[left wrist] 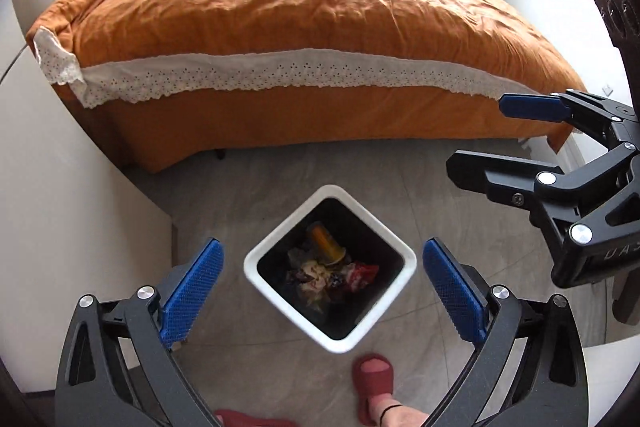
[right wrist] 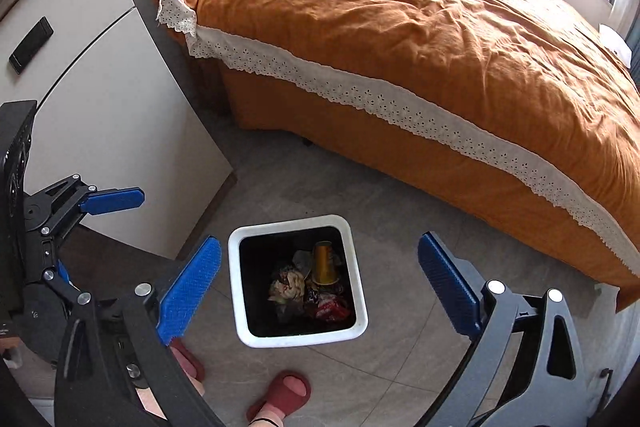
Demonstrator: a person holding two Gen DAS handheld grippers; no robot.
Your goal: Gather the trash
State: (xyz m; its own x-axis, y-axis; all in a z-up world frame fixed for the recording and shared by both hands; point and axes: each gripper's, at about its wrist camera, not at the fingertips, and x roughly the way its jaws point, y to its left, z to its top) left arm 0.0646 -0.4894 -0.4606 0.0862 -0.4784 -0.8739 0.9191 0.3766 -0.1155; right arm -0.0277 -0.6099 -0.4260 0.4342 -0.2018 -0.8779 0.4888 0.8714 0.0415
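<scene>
Both tongs released, nothing gripped: left gripper w/ blue pads spread wide either side of the bin, right gripper same.

Task thing: white square trash bin on grey floor, ~6 o'clock in both views, just short of the bed's side. Inside: orange cup, crumpled paper, red wrapper, all low in the black liner. Looks well along; no loose trash spotted on floor or bed from here.

Doing the step well, as a judgement:
- Scan floor at 9 o'clock by white cabinet first, then under bed edge, then toward 3 o'clock.
- If lifting the bin: pinch the rim, not the liner; keep level so the cup stays put.
- Mind red slippers near bin at 6 o'clock; no swinging tongs into feet.

View diffs, left to right:
- Left wrist: right gripper seen at 3 o'clock, spread; bin turned diamond-wise; white item on far bed corner at 1 o'clock, too small to ID.
- Right wrist: cabinet front w/ dark handle at 10 o'clock, left gripper at 9 o'clock, window at 1 o'clock; orange bed cover w/ lace trim shown longer.
</scene>
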